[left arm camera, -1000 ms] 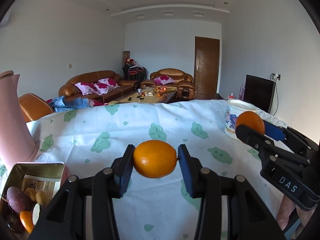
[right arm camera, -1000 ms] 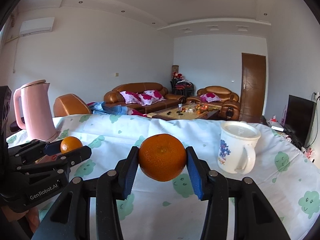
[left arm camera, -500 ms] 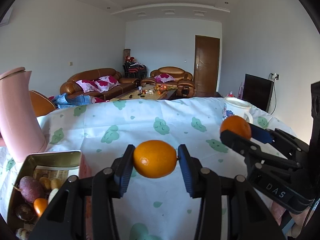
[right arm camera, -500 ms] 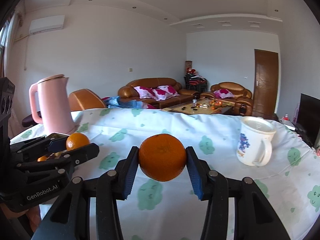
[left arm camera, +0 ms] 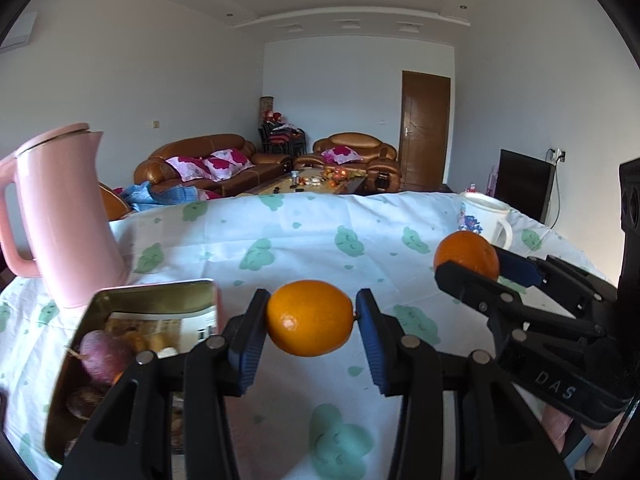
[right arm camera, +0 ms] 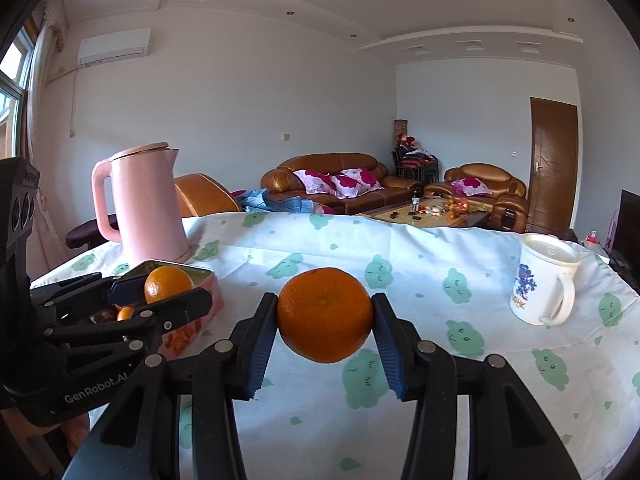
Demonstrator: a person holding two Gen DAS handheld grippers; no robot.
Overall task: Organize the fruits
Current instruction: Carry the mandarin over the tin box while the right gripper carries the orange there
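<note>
Cloud-printed cloth covers our table (left arm camera: 304, 236). We clamp a yellow-orange fruit (left arm camera: 310, 317) in our left gripper (left arm camera: 311, 322), a darker orange (right arm camera: 325, 314) in the right gripper (right arm camera: 325, 320). Our tin (left arm camera: 156, 292) lies just left of the left gripper, which is nearer.

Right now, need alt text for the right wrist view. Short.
The right gripper pinches a dark orange between its blue-padded fingers, above a table with a green-patterned cloth. At left, the left gripper holds a smaller orange over an open tin, beside a pink kettle; a white mug stands at right.
</note>
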